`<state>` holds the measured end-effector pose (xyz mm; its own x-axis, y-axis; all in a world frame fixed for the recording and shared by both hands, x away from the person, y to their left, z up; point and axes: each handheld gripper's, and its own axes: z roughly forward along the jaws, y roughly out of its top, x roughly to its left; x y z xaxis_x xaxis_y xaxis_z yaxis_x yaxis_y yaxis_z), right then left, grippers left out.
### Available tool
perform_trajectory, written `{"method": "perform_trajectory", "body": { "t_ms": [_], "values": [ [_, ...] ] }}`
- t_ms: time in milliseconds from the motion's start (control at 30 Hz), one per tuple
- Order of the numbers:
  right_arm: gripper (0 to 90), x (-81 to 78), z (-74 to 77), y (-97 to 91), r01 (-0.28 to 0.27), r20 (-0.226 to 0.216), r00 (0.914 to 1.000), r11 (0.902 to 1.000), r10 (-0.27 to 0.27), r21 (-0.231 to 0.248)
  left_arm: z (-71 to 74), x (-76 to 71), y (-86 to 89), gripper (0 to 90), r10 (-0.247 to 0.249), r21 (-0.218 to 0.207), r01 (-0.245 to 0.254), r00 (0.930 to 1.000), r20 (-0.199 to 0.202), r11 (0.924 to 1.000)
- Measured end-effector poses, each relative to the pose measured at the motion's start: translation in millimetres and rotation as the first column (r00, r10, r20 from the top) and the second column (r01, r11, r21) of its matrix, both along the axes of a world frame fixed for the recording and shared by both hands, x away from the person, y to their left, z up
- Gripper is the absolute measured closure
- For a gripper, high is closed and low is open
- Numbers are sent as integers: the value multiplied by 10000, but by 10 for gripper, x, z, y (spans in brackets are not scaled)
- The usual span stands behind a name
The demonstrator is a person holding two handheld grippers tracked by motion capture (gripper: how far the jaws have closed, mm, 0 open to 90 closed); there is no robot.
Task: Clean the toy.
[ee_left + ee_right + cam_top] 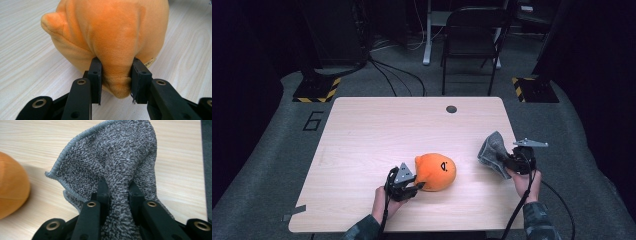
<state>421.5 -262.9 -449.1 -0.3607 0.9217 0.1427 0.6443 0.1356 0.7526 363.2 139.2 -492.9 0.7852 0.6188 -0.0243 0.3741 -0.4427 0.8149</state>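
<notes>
An orange plush toy [436, 171] with a small black face mark lies on the wooden table [377, 130] near its front middle. My left gripper [416, 186] is shut on a fold of the plush toy [115, 37] at its near left side, and my left gripper [116, 77] pinches that fold between both jaws. A grey knitted cloth [492, 150] stands bunched up near the table's right edge. My right gripper [503, 160] is shut on the grey cloth [115, 157], and my right gripper [117, 192] squeezes a ridge of it.
A black folding chair [472, 35] stands beyond the table's far edge, with cables on the floor around it. A dark round hole [451, 109] marks the table's far side. The table's right edge [512, 150] lies close to the cloth.
</notes>
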Motion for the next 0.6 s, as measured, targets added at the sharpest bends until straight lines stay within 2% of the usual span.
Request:
{"method": "perform_trajectory", "body": {
  "t_ms": [233,367,433,500,600],
  "values": [
    [767,-55,146,184,-560,258,9981,9982,554,221,10,9,6,665,-39,39,39,10000,-27,10000],
    [767,-128,279,348,-1080,577,9927,9937,1060,314,18,-9,-6,668,-8,143,7,10000,42,9999],
    [767,-166,370,472,-1443,779,9870,9887,1407,414,22,-10,-13,670,21,132,-21,10000,22,9999],
    [766,-200,443,606,-1789,929,9801,9834,1754,306,25,-5,-16,672,64,108,-64,10000,12,9999],
    [766,-260,542,879,-2415,1075,9652,9702,2382,183,29,7,-12,675,100,128,-101,9999,60,9999]
  ]
}}
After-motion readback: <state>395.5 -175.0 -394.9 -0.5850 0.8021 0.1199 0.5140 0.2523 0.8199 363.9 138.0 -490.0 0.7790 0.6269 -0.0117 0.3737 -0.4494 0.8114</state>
